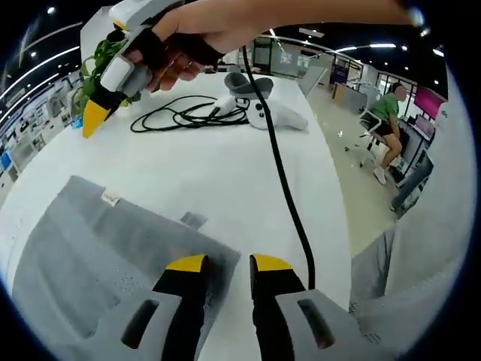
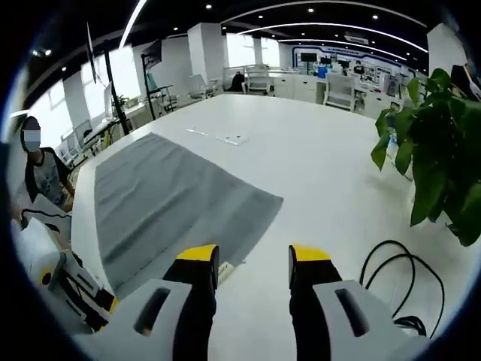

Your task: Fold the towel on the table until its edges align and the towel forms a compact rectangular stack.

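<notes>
Towel (image 1: 113, 256) lies flat on the table (image 1: 225, 165); I see my left gripper (image 1: 229, 265) and right gripper (image 2: 254, 256) above it, fingers parted, gripping nothing.

We note a white table (image 1: 225, 173) bearing a flat grey towel (image 2: 165, 199), a coiled black cable (image 1: 188, 114), two white controllers (image 1: 274, 113) and a potted plant (image 2: 440, 162).

Grey towel (image 1: 113, 256) — spread flat, unfolded, faintly rippled — small white tag at one edge, on white table (image 2: 316, 173)
</notes>
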{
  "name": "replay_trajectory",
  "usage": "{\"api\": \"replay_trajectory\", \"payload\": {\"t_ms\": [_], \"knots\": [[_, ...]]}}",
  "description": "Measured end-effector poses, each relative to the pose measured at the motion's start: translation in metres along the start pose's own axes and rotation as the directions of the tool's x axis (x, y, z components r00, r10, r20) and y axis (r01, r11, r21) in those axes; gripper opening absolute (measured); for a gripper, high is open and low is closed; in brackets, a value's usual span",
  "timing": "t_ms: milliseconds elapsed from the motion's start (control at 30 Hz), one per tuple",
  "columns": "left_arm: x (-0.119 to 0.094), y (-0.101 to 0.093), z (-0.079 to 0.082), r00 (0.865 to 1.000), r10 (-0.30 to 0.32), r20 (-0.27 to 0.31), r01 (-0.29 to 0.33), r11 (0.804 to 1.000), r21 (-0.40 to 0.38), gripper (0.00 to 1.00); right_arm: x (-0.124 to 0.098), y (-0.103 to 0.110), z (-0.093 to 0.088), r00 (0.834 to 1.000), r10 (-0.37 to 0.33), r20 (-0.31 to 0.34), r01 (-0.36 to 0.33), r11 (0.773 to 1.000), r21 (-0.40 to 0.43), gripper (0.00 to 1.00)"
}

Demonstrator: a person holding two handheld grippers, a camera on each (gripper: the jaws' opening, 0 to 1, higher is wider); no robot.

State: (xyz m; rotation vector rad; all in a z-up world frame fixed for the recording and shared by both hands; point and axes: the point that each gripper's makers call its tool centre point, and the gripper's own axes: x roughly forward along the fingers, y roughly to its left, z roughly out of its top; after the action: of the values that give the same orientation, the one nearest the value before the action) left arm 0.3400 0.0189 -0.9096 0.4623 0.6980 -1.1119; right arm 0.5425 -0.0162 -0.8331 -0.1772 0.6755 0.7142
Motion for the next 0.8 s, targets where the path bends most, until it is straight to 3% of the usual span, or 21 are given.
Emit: {"api": "replay_trajectory", "payload": {"t_ms": [233, 433, 800], "knots": [[0.003, 0.001, -0.003, 1.000, 0.005, -0.010, -0.005, 1.000, -0.011, 0.22, 0.009, -0.008, 0.000, 1.000, 0.008, -0.008, -0.008, 1.000, 0.001, 0.36], [0.003, 0.005, -0.003, 0.999, 0.032, -0.013, -0.032, 0.999, -0.012, 0.13, 0.019, -0.012, 0.004, 1.000, 0.016, -0.007, -0.016, 1.000, 0.013, 0.34], [0.004, 0.008, -0.004, 0.999, 0.039, -0.024, -0.040, 0.999, -0.009, 0.06, 0.053, -0.013, 0.005, 0.998, 0.057, -0.020, -0.056, 0.998, 0.036, 0.32]]}}
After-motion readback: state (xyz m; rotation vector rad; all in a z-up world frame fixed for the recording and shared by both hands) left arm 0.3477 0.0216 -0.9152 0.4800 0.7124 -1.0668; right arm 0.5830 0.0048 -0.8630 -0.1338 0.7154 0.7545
